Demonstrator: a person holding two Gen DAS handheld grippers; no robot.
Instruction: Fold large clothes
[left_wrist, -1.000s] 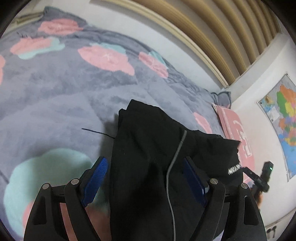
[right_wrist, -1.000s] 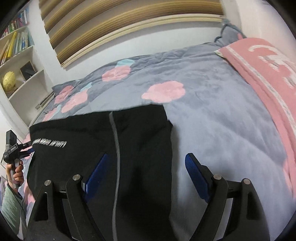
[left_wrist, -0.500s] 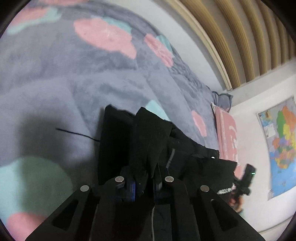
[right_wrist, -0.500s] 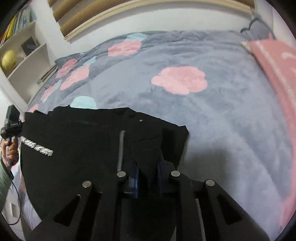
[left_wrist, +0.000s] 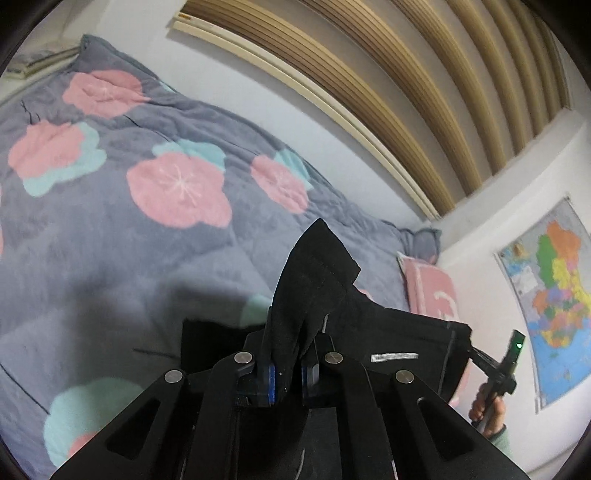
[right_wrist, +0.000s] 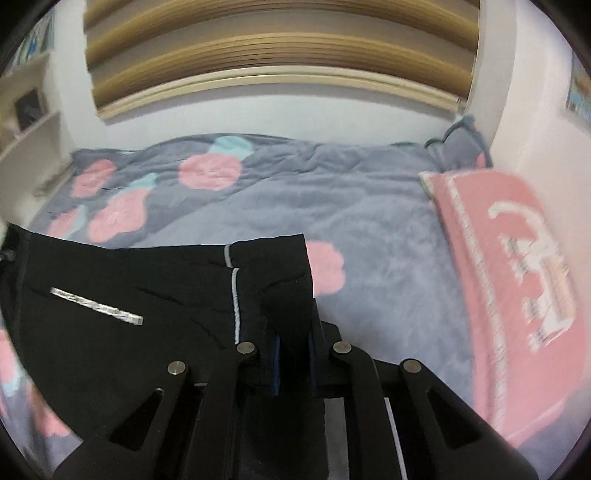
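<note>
A black garment with a grey piping stripe and a silver printed label lies partly lifted over a grey flowered blanket. My left gripper is shut on one corner of the garment, which stands up as a peak between the blue pads. My right gripper is shut on the opposite corner of the black garment. The cloth hangs stretched between both grippers above the blanket. The right gripper also shows in the left wrist view, held by a hand.
A pink pillow lies along the right wall, also in the left wrist view. A map hangs on that wall. Wooden slats line the wall behind the bed. White shelves stand at the left.
Both grippers went from open around the garment's edge to shut on it, then lifted the corners up off the blanket.
</note>
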